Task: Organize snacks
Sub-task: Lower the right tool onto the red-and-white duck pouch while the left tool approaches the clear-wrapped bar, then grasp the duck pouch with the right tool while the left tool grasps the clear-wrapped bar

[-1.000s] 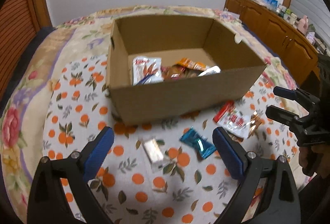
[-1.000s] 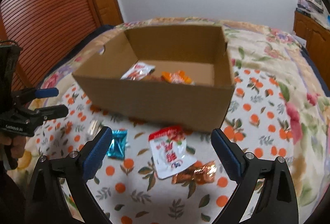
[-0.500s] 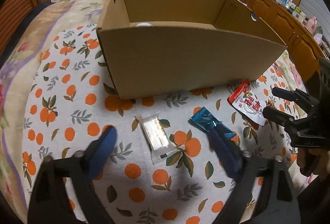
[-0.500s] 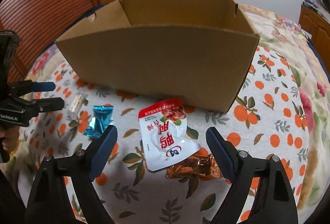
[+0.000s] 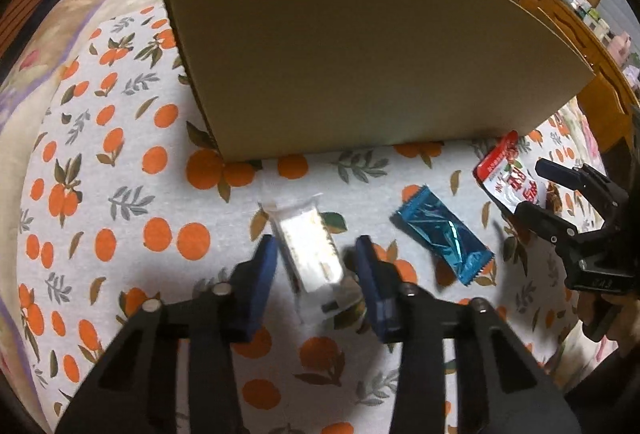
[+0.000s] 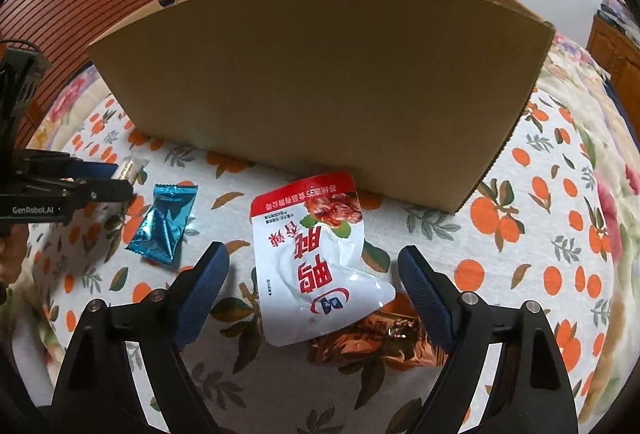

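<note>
Pick-up step: left gripper [image 5: 316,266] closing around clear-wrapped snack [image 5: 310,254]; right gripper [image 6: 312,280] wide open over white pouch [image 6: 316,262]. Next: lift into cardboard box [image 5: 360,46].

Right tongs [image 6: 310,276] spread wide around white-and-red pouch [image 6: 316,268], cardboard box [image 6: 320,82] behind, blue wrapper [image 6: 164,222] left

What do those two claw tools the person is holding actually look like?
Both are matte black plastic frames with silver bolts. Each left gripper and right gripper finger ends in a dark blue pad. One body carries white "GenRobot.AI" lettering.
</note>
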`<state>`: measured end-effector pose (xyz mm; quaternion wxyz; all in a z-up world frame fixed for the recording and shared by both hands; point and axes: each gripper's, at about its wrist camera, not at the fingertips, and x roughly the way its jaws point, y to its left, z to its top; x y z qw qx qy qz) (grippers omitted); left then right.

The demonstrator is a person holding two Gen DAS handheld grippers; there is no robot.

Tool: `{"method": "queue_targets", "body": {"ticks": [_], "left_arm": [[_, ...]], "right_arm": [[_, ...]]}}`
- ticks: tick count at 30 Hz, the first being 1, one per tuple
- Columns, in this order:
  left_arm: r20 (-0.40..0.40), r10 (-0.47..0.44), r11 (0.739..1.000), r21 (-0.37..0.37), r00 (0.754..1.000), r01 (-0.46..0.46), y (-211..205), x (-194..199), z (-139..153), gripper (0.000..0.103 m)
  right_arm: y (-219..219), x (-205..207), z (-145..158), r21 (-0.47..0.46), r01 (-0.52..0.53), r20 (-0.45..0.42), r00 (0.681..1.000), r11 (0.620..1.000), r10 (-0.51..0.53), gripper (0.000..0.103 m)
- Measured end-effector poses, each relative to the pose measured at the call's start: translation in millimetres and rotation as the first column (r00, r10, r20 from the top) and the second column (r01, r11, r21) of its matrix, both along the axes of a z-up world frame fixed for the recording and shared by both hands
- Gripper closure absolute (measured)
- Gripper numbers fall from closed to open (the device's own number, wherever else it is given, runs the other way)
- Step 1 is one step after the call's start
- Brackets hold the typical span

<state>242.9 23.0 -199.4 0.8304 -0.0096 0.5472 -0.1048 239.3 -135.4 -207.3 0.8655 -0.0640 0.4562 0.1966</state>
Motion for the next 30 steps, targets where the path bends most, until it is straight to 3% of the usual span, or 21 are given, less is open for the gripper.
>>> {"method": "queue_targets", "body": {"ticks": [4,7,15,17,20,30], "left_arm": [[-0.032,-0.017,0.999,-0.034,0.999,0.016,3,4,-1,0.083],[-0.036,-0.037,0.999,-0.008,0.999,0.036,0,3,0,0.083],[0.005,-0.053,0.999,-0.003,0.999,0.053,-5,2,16,0.083],[0.017,-0.055,0.998,-0.003,0.998,0.055,1,1,22,0.083],[0.024,-0.056,0.998,-0.003,0.998,0.056,2,0,24,0.083],[0.05,-0.086,0.996,0.027,0.995,0.085,-5,-5,31,0.083]], "right_arm": [[1,4,-4,0.022,0.005,-0.024,1.0,1.0,-0.005,0.015],[2,3,-4,0.021,-0.001,-0.021,1.0,1.0,0.001,0.015],[8,9,-9,-0.008,-0.021,-0.025,0.999,1.0,0.021,0.021],[11,9,-10,-0.034,-0.027,-0.021,0.999,0.999,0.026,0.024],[18,6,-12,-0.108,-0.044,-0.004,0.999,0.993,0.044,0.038],[7,4,-5,-0.049,-0.046,-0.06,0.997,0.998,0.043,0.042]]}}
